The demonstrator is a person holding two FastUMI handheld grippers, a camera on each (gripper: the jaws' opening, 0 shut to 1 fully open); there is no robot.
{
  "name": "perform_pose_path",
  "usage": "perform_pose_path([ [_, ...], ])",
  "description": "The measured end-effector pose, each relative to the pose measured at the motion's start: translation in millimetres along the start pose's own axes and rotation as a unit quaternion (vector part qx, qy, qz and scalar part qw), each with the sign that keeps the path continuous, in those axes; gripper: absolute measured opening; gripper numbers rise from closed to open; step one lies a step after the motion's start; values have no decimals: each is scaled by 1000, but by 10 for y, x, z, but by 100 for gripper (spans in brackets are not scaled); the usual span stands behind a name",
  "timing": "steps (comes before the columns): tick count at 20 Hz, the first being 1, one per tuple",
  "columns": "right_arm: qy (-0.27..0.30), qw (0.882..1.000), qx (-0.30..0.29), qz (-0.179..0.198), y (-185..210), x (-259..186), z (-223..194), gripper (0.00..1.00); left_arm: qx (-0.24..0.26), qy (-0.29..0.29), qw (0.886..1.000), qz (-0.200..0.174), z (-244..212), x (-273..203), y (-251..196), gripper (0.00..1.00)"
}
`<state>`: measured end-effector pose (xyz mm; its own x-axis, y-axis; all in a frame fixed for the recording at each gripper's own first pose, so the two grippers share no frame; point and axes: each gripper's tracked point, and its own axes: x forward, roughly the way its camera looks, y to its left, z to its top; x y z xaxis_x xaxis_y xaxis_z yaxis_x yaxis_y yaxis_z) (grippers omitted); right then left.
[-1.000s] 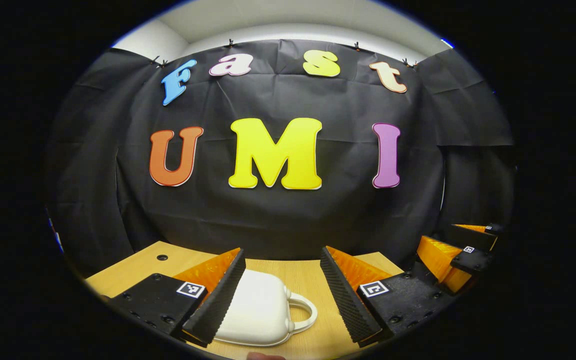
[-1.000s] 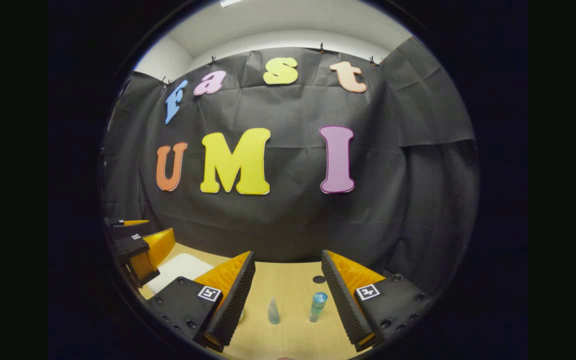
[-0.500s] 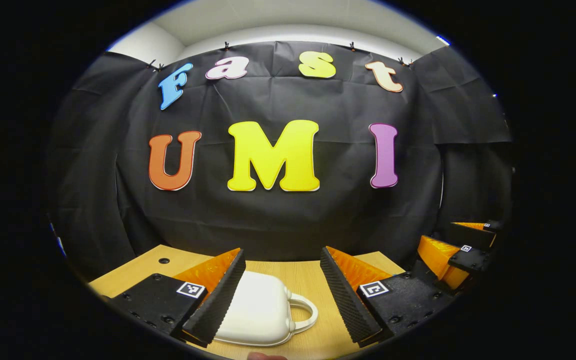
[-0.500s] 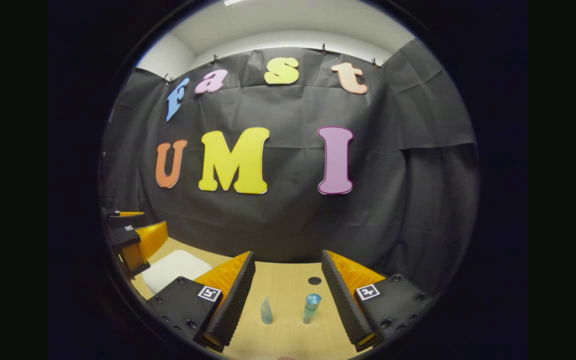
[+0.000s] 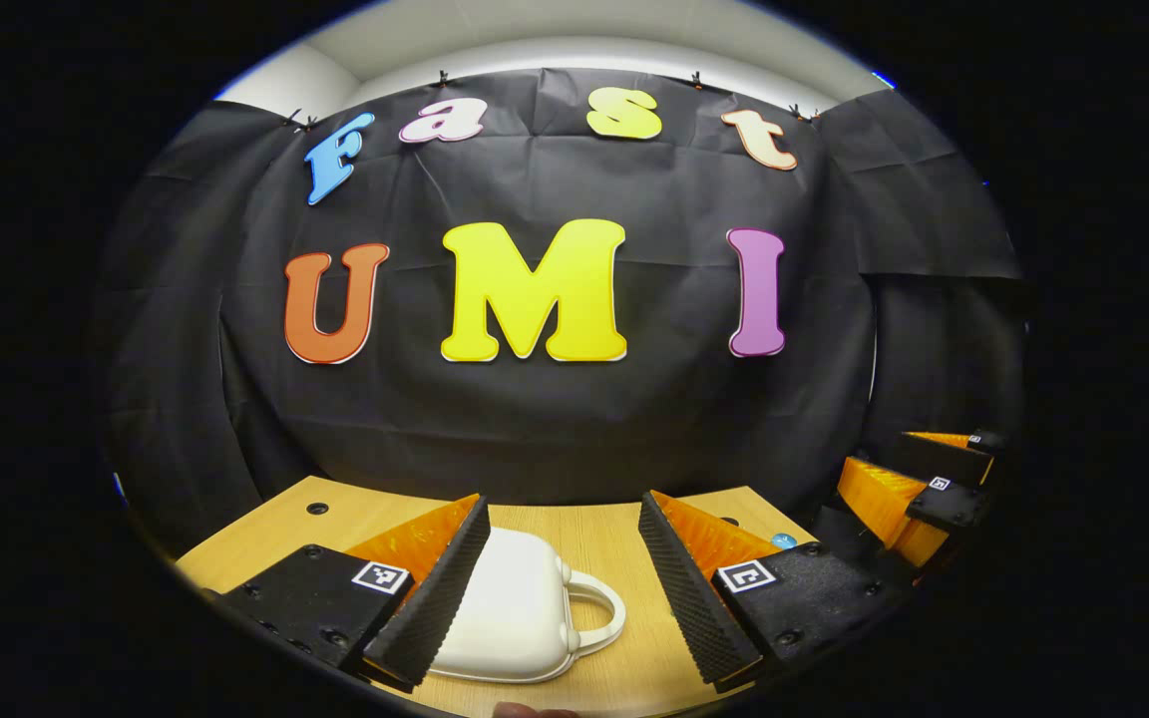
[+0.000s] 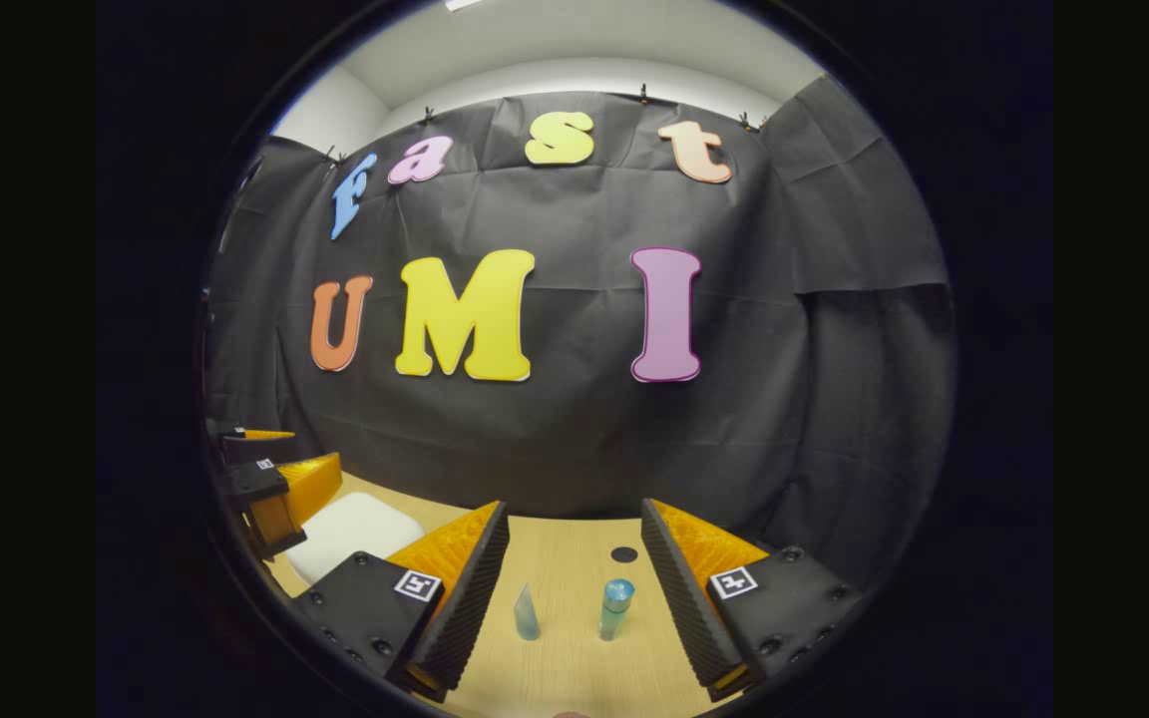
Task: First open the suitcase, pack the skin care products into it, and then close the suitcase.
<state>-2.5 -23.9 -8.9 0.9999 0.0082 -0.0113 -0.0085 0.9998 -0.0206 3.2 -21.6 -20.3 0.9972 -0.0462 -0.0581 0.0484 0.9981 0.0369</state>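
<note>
Ribbed pads on both tongs stand wide, holding nothing. Left tongs (image 5: 560, 563) hover over the white suitcase (image 5: 515, 618), lid down, handle pointing right on the wood counter (image 5: 285, 514). Right tongs (image 6: 574, 578) frame a small tube (image 6: 526, 613) and a bottle (image 6: 614, 608) (both upright, apart). Looks like step one: opening. Next move calls for the lid edge or handle.

We are holding our left two-finger gripper (image 5: 560, 578) low and level, its jaws standing wide apart with nothing pressed between them. We are holding our right two-finger gripper (image 6: 574, 588) the same way, jaws spread and gripping nothing. In the left gripper view the right gripper is showing at the far right edge; in the right gripper view the left gripper is showing at the far left edge.
</note>
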Motion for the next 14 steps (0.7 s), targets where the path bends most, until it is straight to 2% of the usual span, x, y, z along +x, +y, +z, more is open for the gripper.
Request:
perform_pose_path([
  [4, 9, 1000, 3, -7, -172, -25, -94, 79, 42, 22, 999, -15, -179, 62, -79, 96],
  [7, 22, 999, 1, -25, -409, -48, -194, 79, 101, 38, 994, -31, -370, 129, -197, 96],
  [11, 44, 997, -8, -61, -855, -126, -361, 78, 198, 65, 976, -62, -724, 252, -371, 99],
  [14, 61, 994, -2, -87, -1149, -170, -487, 79, 257, 106, 957, -83, -1099, 351, -468, 98],
])
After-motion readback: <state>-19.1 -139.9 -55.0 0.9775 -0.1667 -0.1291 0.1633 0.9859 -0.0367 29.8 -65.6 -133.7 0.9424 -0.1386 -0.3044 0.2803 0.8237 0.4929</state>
